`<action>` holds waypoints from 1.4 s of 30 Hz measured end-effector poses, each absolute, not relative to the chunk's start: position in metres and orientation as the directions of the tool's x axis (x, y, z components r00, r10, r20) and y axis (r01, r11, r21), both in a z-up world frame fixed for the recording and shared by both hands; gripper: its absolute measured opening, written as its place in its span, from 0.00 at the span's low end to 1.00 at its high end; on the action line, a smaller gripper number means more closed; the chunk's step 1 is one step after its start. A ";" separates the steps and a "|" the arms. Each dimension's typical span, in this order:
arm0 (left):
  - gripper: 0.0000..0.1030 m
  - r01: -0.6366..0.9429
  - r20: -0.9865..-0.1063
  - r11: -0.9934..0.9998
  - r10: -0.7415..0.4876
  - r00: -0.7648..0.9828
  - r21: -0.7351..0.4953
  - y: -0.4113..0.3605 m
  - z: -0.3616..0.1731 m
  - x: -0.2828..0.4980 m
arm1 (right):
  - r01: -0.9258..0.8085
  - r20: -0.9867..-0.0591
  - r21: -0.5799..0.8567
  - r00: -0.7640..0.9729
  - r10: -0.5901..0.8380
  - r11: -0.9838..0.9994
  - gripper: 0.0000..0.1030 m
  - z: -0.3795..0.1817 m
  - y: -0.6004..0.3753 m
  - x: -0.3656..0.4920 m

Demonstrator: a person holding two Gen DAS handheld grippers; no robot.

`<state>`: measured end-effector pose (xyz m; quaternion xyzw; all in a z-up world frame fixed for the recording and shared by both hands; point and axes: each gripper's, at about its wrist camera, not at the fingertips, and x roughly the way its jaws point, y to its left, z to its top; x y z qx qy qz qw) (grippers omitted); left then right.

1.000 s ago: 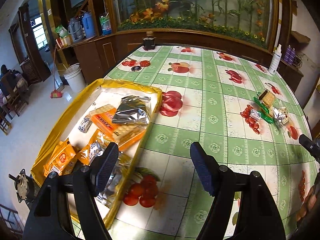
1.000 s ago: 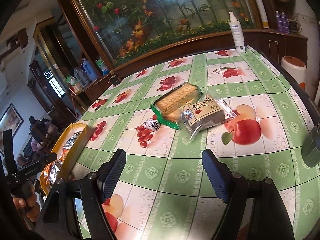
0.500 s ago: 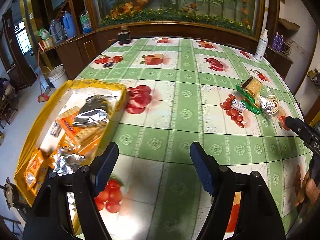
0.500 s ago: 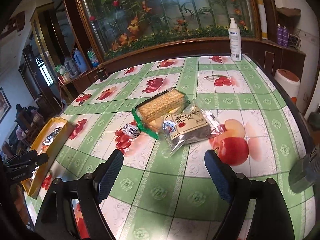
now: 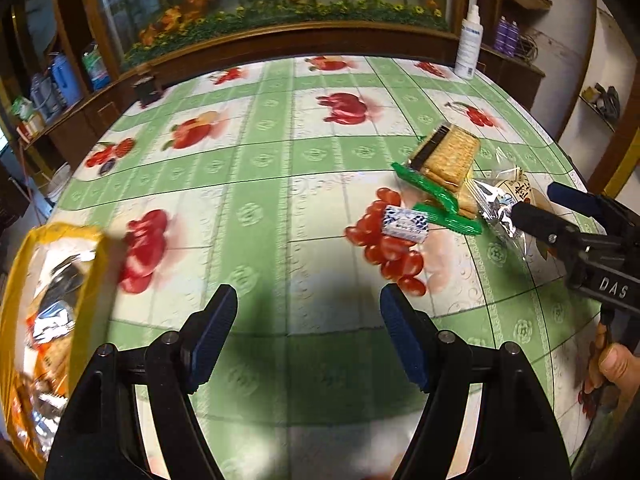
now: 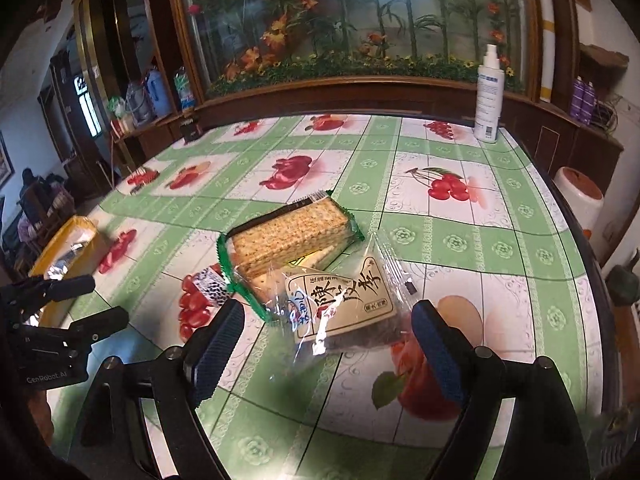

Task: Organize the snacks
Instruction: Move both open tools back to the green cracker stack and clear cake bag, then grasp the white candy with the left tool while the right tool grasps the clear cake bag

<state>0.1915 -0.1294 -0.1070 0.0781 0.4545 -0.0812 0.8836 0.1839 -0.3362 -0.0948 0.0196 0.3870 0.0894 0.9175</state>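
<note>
The table (image 5: 260,184) carries a green-and-white checked cloth printed with fruit. Three snacks lie together on its right side. A green-edged cracker pack (image 6: 290,234) lies flat. A clear packet with a tan label (image 6: 344,304) overlaps the near corner of the cracker pack. A small blue-and-white wrapped candy (image 5: 405,224) lies just beside the cracker pack's green edge, on a printed cluster of red fruit.

At the table's left edge sits a yellow tray (image 5: 24,248) holding further snacks, orange packs and silver foil wrappers among them; the left view is blurred there, so no finer detail can be read.

The left claw (image 5: 308,328) is spread, with nothing between its pads, over bare cloth between the tray and the snack group. It touches no item.

The right claw (image 6: 328,344) is also spread; its jaws have just been opening. The near end of the tan-label packet lies between its two pads, and neither pad presses on it. In the left view this claw reaches over the same packet, with a hand (image 5: 612,364) on its grip.

A white spray bottle (image 6: 490,96) stands upright at the far right corner of the table.
</note>
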 end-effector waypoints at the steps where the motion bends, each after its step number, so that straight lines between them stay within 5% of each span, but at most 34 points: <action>1: 0.72 0.217 -0.820 0.974 -0.077 0.567 0.059 -0.133 -0.110 0.196 | -0.154 -0.716 0.096 0.675 0.176 0.983 0.85 -0.098 -0.335 0.188; 29: 0.77 0.309 -0.821 0.951 -0.175 0.544 0.002 -0.187 -0.133 0.245 | -0.139 -0.751 0.179 0.620 0.227 0.974 0.87 -0.117 -0.348 0.214; 31: 0.67 0.309 -0.807 0.951 -0.181 0.563 0.002 -0.185 -0.133 0.245 | -0.143 -0.753 0.173 0.619 0.225 0.974 0.87 -0.117 -0.347 0.214; 33: 0.31 0.322 -0.794 0.947 -0.188 0.578 0.010 -0.184 -0.130 0.244 | -0.142 -0.753 0.178 0.617 0.228 0.974 0.87 -0.117 -0.348 0.214; 42: 0.30 0.262 -0.806 0.965 -0.170 0.566 -0.020 -0.138 -0.123 0.214 | -0.143 -0.728 0.160 0.651 0.215 0.977 0.63 -0.111 -0.350 0.207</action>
